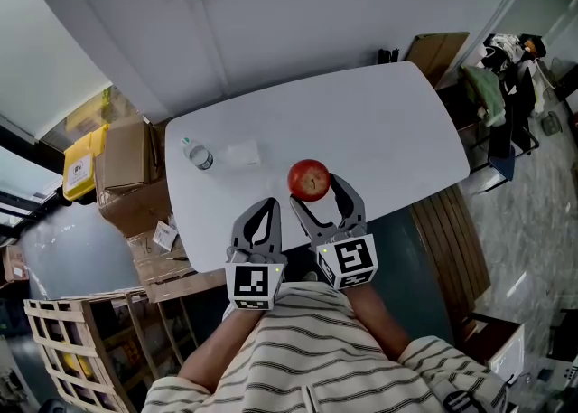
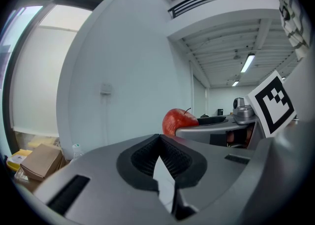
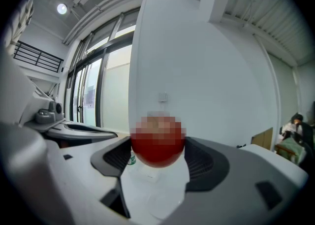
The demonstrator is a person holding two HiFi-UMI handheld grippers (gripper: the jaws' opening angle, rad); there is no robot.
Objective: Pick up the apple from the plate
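One red apple (image 1: 310, 179) sits clamped between the jaws of the right gripper (image 1: 314, 191), held clear of the white desk (image 1: 388, 122) near its front edge. Just to its left, the left gripper (image 1: 265, 209) hangs with its jaws pressed together on nothing. Farther back on the desk lies a faint clear plate (image 1: 242, 154), with a small capped bottle (image 1: 199, 157) standing just left of it. Cardboard boxes (image 1: 126, 160) sit beyond the desk's left end.
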